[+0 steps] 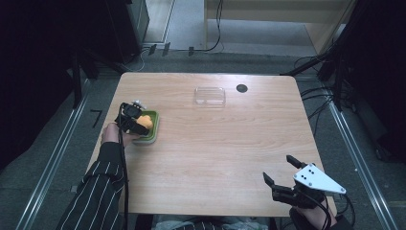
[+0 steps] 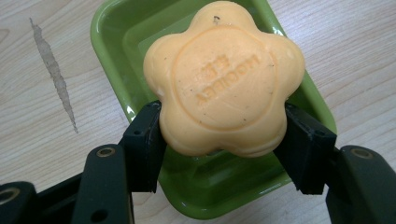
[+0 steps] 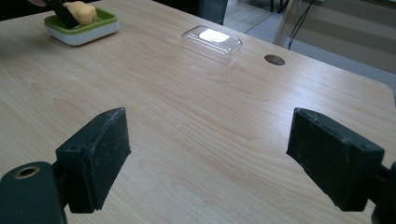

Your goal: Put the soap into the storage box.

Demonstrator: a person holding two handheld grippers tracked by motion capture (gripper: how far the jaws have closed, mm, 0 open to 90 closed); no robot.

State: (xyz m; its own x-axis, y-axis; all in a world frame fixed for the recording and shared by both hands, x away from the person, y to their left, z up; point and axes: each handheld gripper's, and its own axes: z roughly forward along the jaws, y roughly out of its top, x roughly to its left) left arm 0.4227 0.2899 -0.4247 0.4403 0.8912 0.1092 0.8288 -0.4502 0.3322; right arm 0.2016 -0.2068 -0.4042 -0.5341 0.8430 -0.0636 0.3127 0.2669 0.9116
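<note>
Left gripper view: soap (image 2: 224, 79) clamped by left gripper (image 2: 224, 140) over dish (image 2: 116, 28), possibly lifted. Lid (image 1: 209, 95) untouched; right gripper (image 3: 210, 158) wide open, empty.

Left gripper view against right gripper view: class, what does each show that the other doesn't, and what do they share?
Left gripper view alone: raised lettering on the flower-shaped orange soap, both jaws pressed against its sides, and a dark streak in the wood.

Right gripper view alone: the clear plastic lid, the round table hole, and its own jaws spread wide over bare wood.

Shared: soap, green soap dish, wooden table.
</note>
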